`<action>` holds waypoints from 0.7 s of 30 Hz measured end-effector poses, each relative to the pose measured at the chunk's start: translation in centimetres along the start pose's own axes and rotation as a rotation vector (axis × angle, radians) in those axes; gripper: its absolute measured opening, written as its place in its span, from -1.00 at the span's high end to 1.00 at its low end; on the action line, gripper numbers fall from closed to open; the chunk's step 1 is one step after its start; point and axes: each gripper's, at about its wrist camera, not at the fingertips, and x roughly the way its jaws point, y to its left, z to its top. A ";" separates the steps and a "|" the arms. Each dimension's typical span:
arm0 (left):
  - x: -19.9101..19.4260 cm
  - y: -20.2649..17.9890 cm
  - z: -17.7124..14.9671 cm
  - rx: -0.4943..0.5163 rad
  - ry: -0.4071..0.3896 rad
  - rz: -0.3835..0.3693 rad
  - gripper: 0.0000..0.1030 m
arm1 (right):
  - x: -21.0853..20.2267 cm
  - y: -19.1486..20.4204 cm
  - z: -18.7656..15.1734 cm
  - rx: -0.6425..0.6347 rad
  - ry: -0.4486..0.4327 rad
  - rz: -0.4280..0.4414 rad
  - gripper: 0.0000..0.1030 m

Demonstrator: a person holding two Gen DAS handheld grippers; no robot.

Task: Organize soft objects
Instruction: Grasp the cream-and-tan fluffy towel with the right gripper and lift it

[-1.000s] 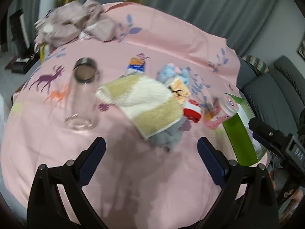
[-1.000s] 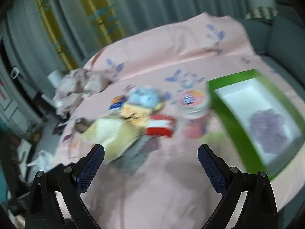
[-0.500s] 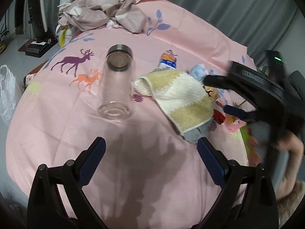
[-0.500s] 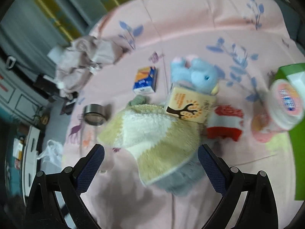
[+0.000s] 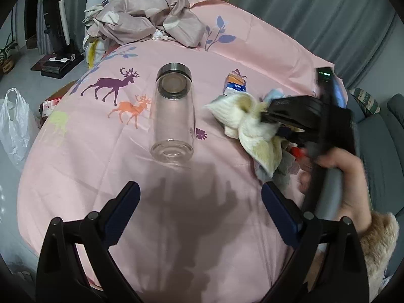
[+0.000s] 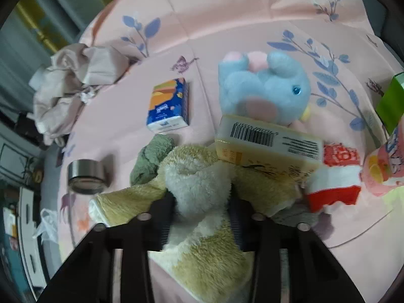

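A fluffy yellow and white towel (image 6: pixel 202 192) lies bunched on the pink tablecloth (image 5: pixel 192 227). My right gripper (image 6: pixel 202 212) points down at it, its jaws closing, and a fold of the towel is pinched between the pads. From the left wrist view the right gripper (image 5: pixel 272 123) and its hand show at the right, dug into the towel (image 5: pixel 252 126). A grey cloth (image 5: pixel 282 174) lies under the towel. My left gripper (image 5: pixel 199 207) hangs open over bare tablecloth, holding nothing. A blue plush toy (image 6: pixel 267 88) and a red and white soft item (image 6: pixel 333 179) lie beyond the towel.
A glass bottle (image 5: pixel 174 116) with a metal lid lies on its side ahead of the left gripper. A tissue pack (image 6: pixel 169 106), a yellow box (image 6: pixel 270 144), a pink can (image 6: pixel 383 166) and a green box (image 6: pixel 391 101) sit nearby. Crumpled cloth (image 5: pixel 146 22) is heaped at the far edge.
My right gripper came down onto the towel and its jaws went from wide open to pinching it, bunching the towel up. The left gripper shifted a little towards the bottle.
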 end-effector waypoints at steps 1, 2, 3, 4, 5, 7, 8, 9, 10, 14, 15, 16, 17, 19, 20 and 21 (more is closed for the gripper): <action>0.0 0.0 0.0 -0.001 -0.001 -0.003 -0.87 | -0.6 -0.2 -0.1 -0.004 -0.005 0.018 0.40; 0.0 0.0 0.0 -0.001 -0.001 -0.005 -0.87 | -1.7 -0.4 -0.2 -0.010 -0.014 0.042 0.42; -0.1 -0.1 0.0 0.000 -0.002 -0.006 -0.87 | -2.7 -0.5 -0.3 -0.019 -0.029 0.062 0.43; -0.2 -0.1 0.0 0.001 -0.004 -0.007 -0.87 | -3.8 -0.7 -0.4 -0.031 -0.044 0.078 0.43; -0.3 -0.2 0.0 0.003 -0.007 -0.009 -0.87 | -5.7 -1.0 -0.6 -0.051 -0.069 0.104 0.43; -0.4 -0.5 0.0 0.006 -0.011 -0.014 -0.87 | -8.5 -1.3 -0.9 -0.080 -0.114 0.145 0.43; -0.5 -0.6 0.0 0.007 -0.013 -0.016 -0.87 | -10.0 -1.3 -1.2 -0.106 -0.144 0.159 0.43; -0.6 -0.8 0.0 0.011 -0.015 -0.019 -0.87 | -11.0 -1.2 -1.4 -0.129 -0.170 0.161 0.43; -0.7 -0.9 -0.1 0.014 -0.016 -0.021 -0.87 | -12.2 -1.0 -1.8 -0.165 -0.205 0.151 0.43; -0.9 -1.6 -0.3 0.031 -0.016 -0.028 -0.87 | -15.4 -0.5 -4.9 -0.315 -0.313 0.040 0.43; -0.8 -1.9 -0.4 0.037 -0.013 -0.031 -0.87 | -15.5 -0.4 -5.7 -0.335 -0.318 0.034 0.43; -0.8 -2.1 -0.6 0.041 -0.009 -0.030 -0.87 | -15.4 -0.4 -6.5 -0.356 -0.314 0.029 0.43; -0.7 -2.3 -0.7 0.047 -0.004 -0.028 -0.87 | -14.7 -0.3 -7.7 -0.398 -0.296 0.017 0.42; -0.5 -2.4 -1.0 0.053 0.005 -0.027 -0.87 | -13.4 -0.4 -9.5 -0.445 -0.253 -0.003 0.43; -0.5 -2.5 -1.1 0.056 0.011 -0.029 -0.87 | -12.4 -0.5 -10.5 -0.461 -0.211 -0.004 0.42; -0.4 -2.6 -1.2 0.060 0.016 -0.031 -0.87 | -11.5 -0.9 -11.4 -0.459 -0.160 0.019 0.43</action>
